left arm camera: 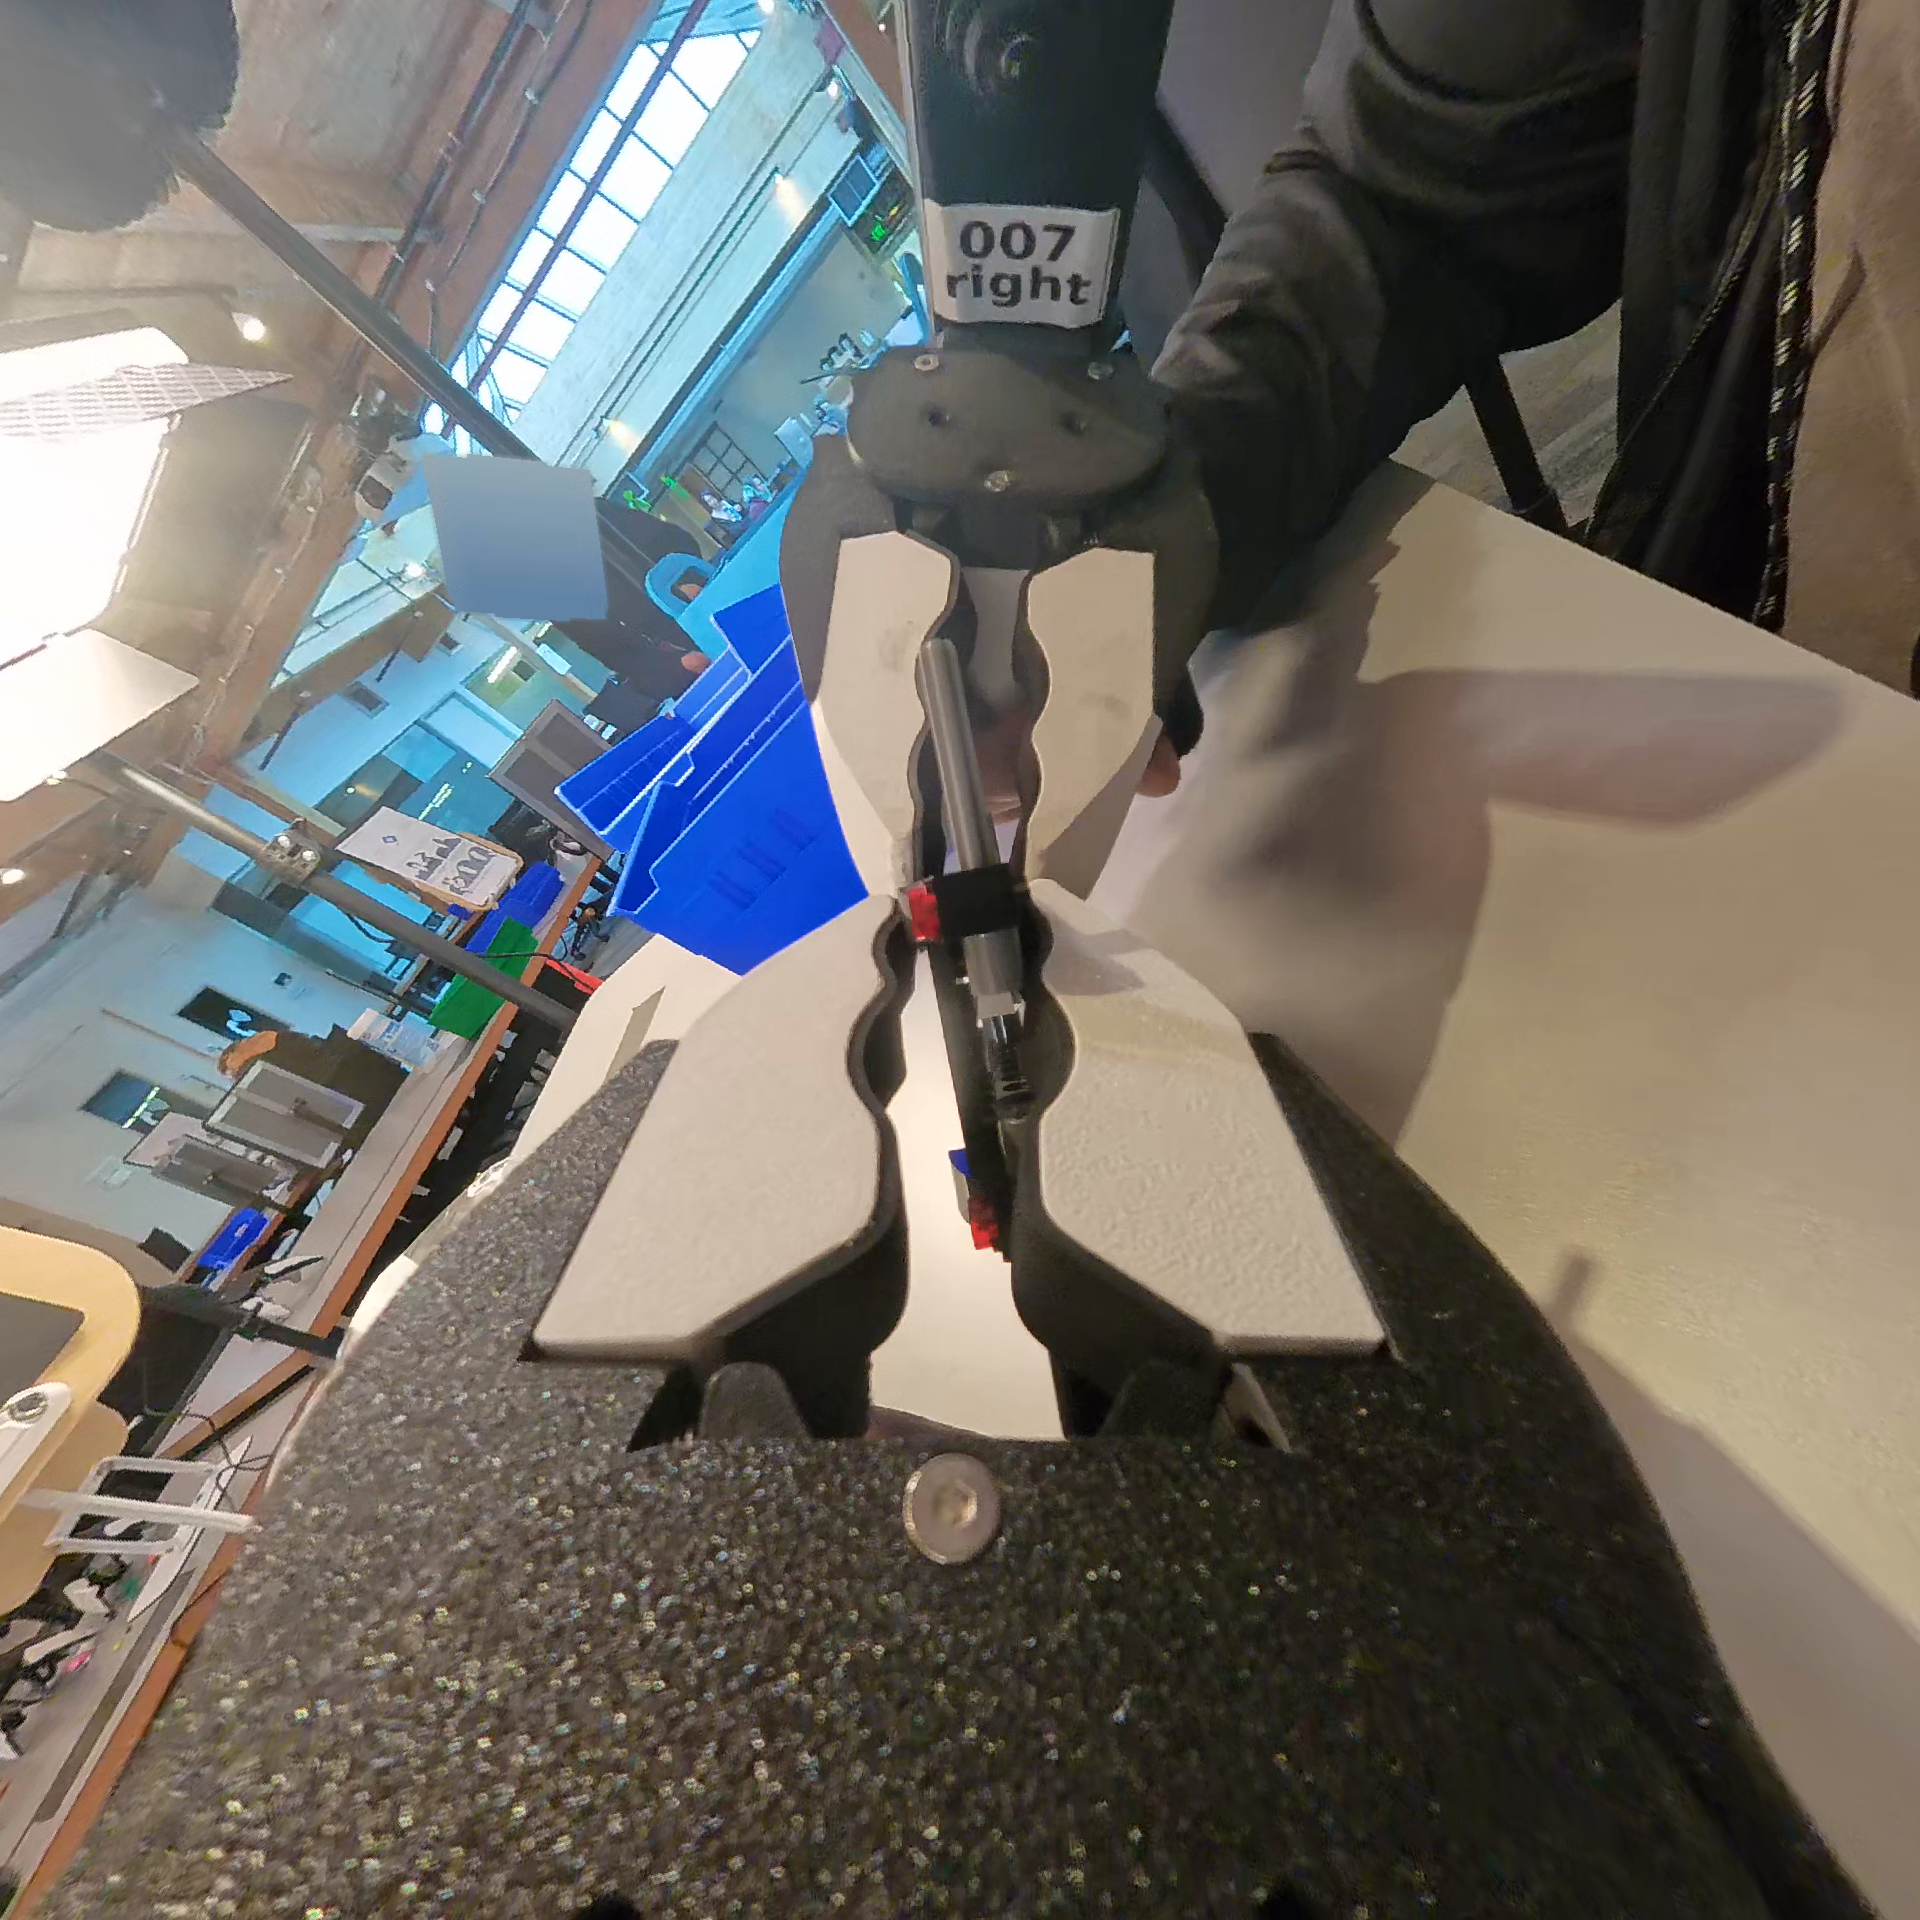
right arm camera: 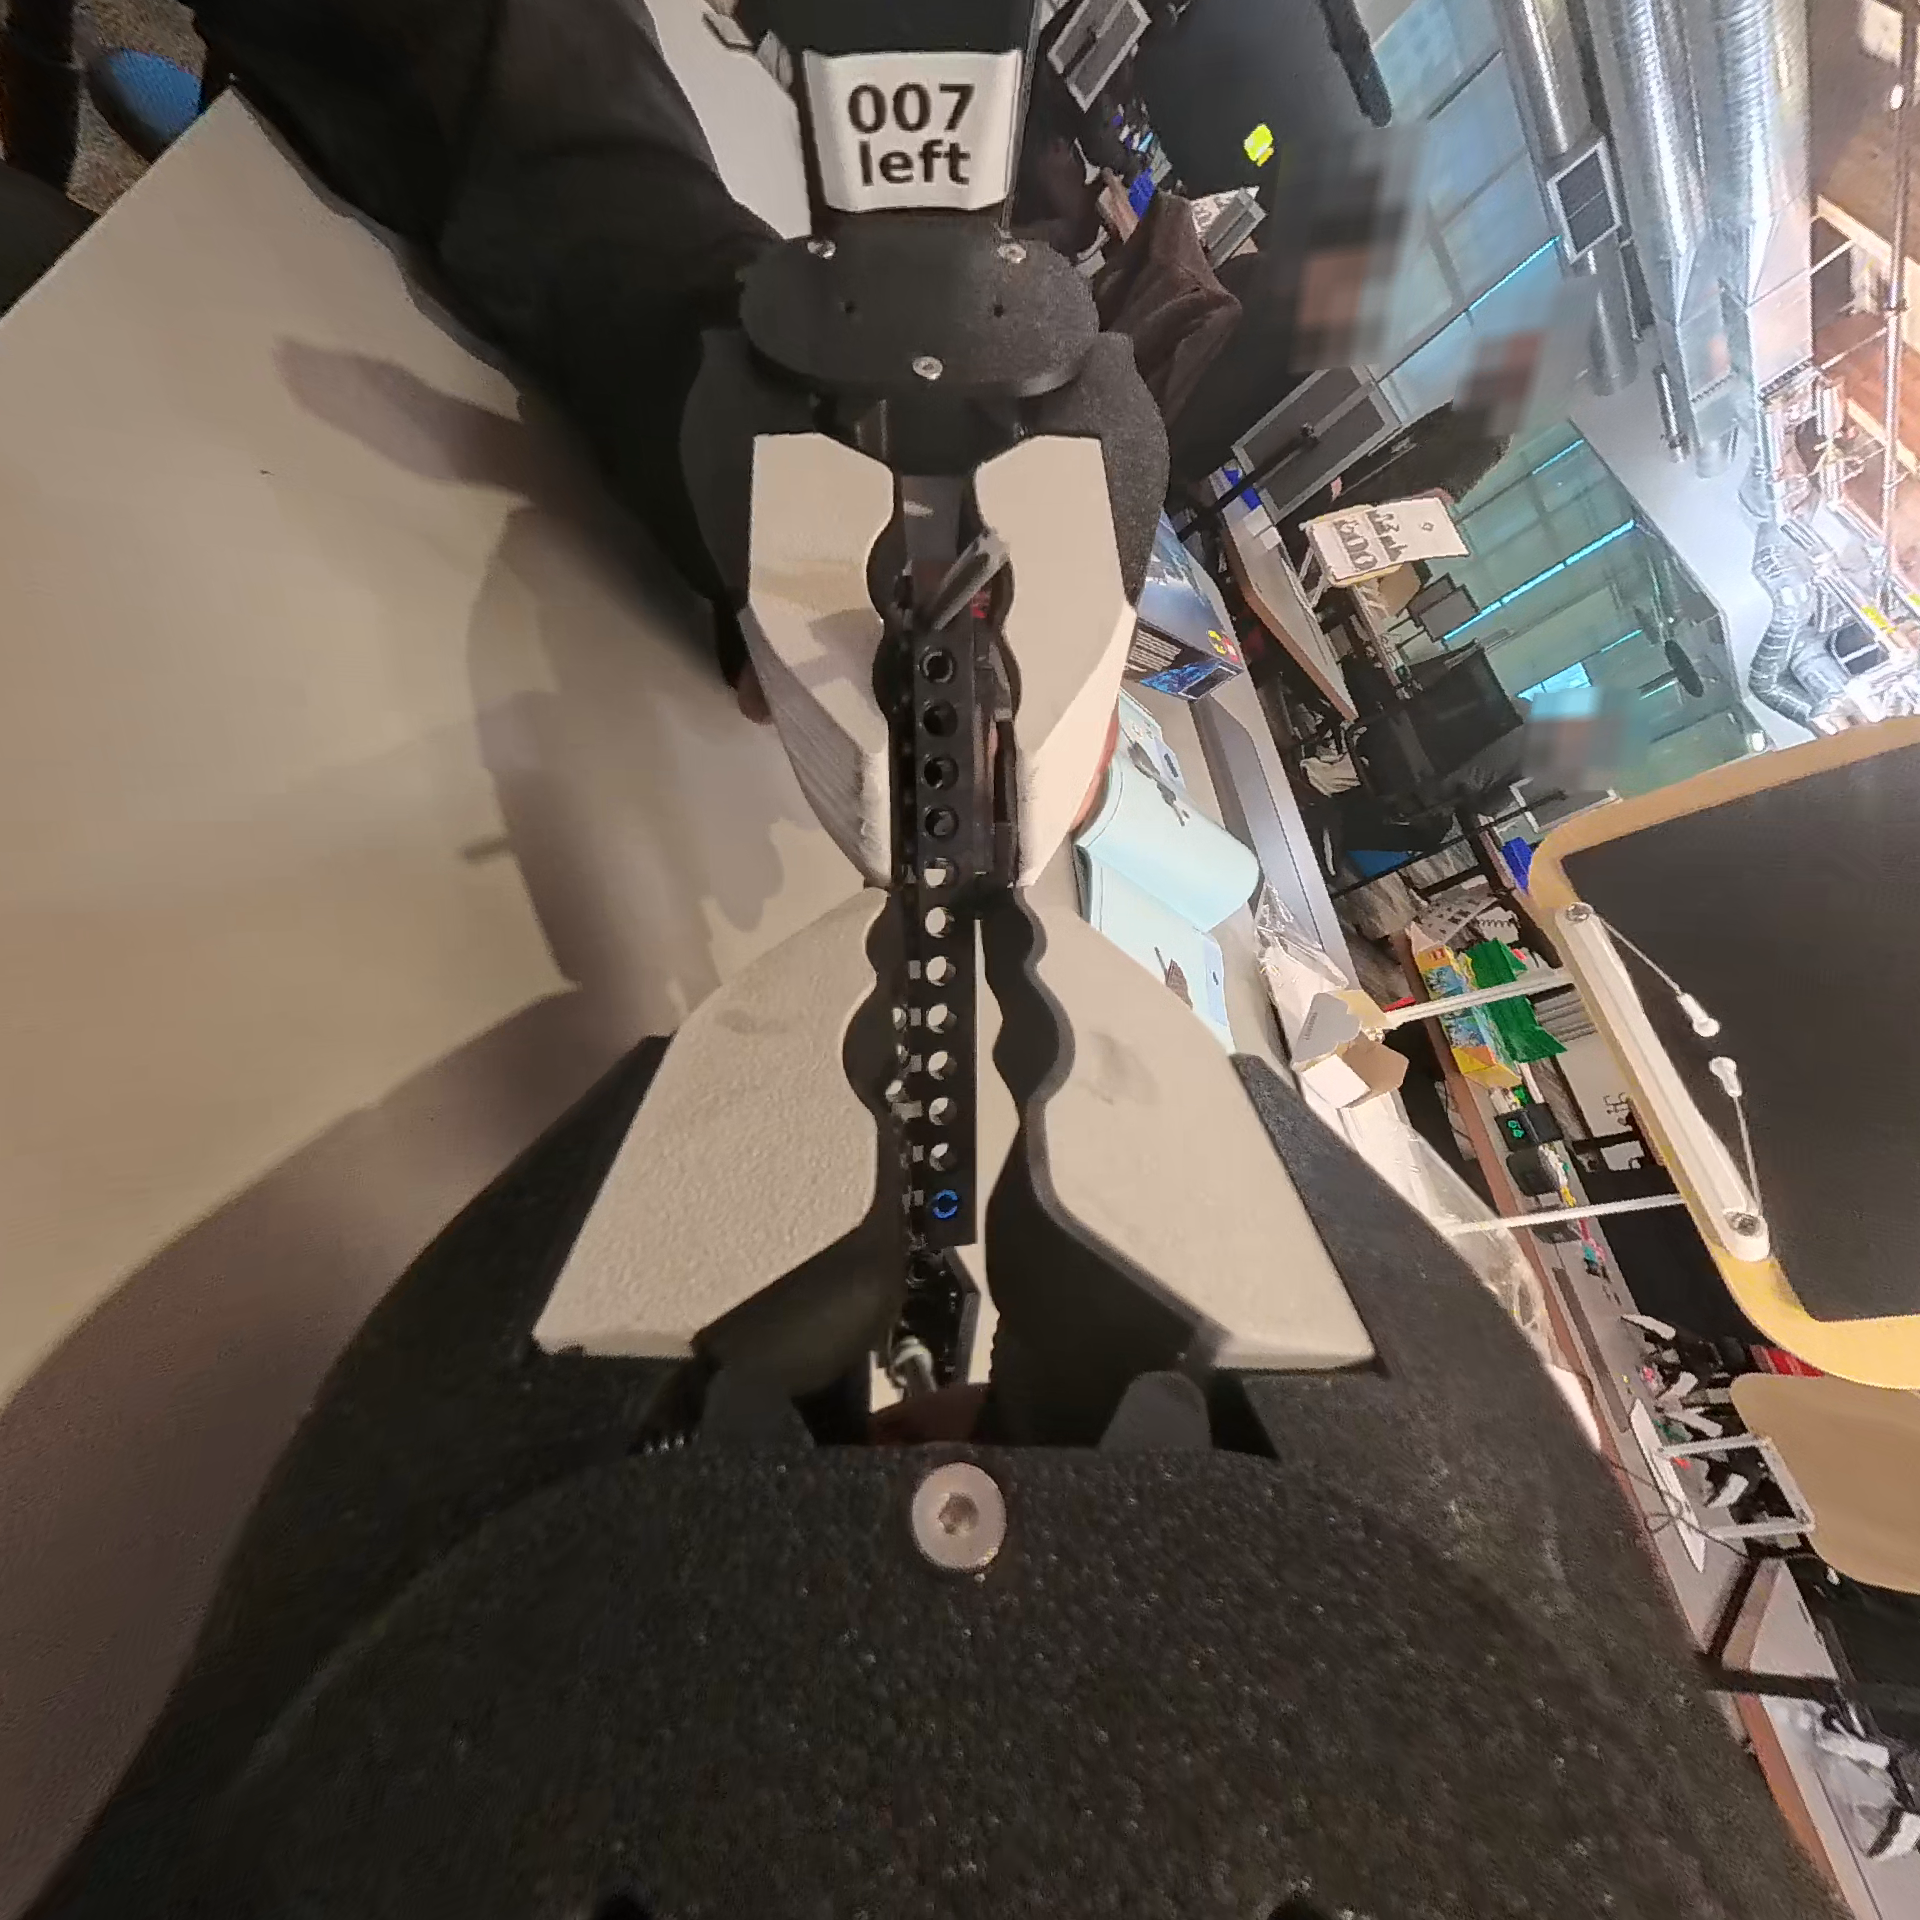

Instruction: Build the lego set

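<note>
Holding a black perforated beam point(right arm camera: 940, 987) mid-frame, above the white table point(right arm camera: 208, 727) | my right gripper point(right arm camera: 935, 904) fingers pinch one end | left gripper point(left arm camera: 961, 914) fingers pinch the other, grey rod point(left arm camera: 956, 748) attached | both ends gripped, nothing set down.

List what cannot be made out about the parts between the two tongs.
- Black holed beam: right wrist view, its near end sinks into shadow at the root of the right tongs.
- Grey rod: left wrist view, its lower end is lost in the dark between the fingers of the left tongs.
- Red piece: left wrist view, half behind a fingertip.
- Pale patch: left wrist view, too blurred to identify.
</note>
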{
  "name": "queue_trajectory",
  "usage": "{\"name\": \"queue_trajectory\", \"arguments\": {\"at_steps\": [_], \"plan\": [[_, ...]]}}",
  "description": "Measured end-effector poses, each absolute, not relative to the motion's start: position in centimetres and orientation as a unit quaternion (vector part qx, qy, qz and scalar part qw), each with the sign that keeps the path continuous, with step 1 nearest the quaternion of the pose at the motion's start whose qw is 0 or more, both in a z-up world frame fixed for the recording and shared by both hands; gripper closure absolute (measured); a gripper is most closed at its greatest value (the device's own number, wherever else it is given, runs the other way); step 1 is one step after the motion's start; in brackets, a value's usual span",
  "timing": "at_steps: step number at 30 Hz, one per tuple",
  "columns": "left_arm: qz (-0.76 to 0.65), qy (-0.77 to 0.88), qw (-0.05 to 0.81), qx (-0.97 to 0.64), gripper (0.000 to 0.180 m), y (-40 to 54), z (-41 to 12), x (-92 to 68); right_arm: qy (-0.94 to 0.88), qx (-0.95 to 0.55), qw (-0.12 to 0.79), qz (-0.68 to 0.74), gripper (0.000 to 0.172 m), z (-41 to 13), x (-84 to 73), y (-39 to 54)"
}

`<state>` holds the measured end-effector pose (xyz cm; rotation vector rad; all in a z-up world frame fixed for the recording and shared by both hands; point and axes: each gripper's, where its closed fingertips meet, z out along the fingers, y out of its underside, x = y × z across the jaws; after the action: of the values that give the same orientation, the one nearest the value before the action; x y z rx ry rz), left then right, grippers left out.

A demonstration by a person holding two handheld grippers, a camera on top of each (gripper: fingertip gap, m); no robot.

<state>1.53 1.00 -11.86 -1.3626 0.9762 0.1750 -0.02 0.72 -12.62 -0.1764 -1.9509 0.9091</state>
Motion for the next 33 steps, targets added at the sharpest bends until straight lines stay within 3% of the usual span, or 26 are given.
{"name": "queue_trajectory", "arguments": {"at_steps": [14,27,33], "plan": [[0.088,0.445,0.65,-0.61,0.162,0.95,-12.41,1.21,-0.808,-0.096,0.463,0.352,0.151,-13.32,-0.73,0.9],[0.117,0.439,0.659,-0.599,0.155,1.15,-12.05,1.55,-0.81,-0.08,0.481,0.326,0.157,-13.29,-0.53,1.27],[0.104,0.445,0.652,-0.605,0.161,0.98,-12.21,1.76,-0.816,-0.089,0.46,0.339,0.158,-13.4,-0.28,1.16]]}}
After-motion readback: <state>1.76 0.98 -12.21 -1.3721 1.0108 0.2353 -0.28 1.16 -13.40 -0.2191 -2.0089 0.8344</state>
